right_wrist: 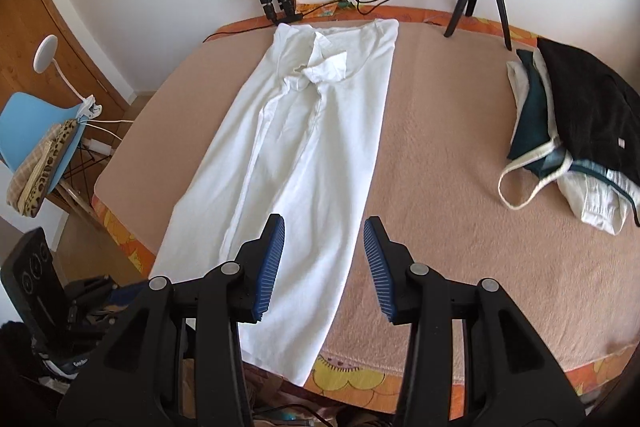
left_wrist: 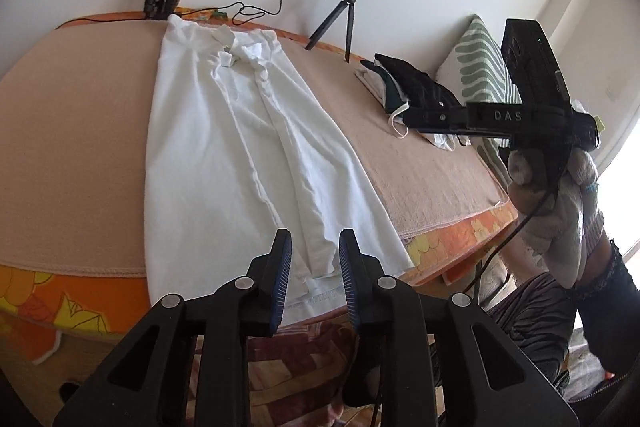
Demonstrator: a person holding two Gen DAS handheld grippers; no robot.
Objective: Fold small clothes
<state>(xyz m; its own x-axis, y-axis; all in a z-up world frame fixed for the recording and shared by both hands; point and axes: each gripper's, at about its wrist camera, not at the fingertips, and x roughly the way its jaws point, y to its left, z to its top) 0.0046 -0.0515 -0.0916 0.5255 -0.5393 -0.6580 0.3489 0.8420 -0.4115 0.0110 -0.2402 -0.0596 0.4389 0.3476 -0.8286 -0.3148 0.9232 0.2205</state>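
Observation:
A white collared shirt [left_wrist: 224,147] lies lengthwise on the beige blanket [left_wrist: 72,147], sides folded inward, collar at the far end and hem at the near edge. My left gripper [left_wrist: 314,263] hovers just above the hem, open, with nothing pinched between its blue pads. In the right wrist view the same shirt [right_wrist: 304,131] runs away from me. My right gripper [right_wrist: 324,251] is open above the shirt's near half, holding nothing. A gloved hand [left_wrist: 568,211] carries the right gripper at the right of the left wrist view.
A pile of dark and white clothes [right_wrist: 580,115] lies on the blanket at the right, with a patterned pillow [left_wrist: 480,67] behind it. A ring light on a small tripod [left_wrist: 348,15] and cables stand at the far edge. A blue chair [right_wrist: 36,131] is off the left side.

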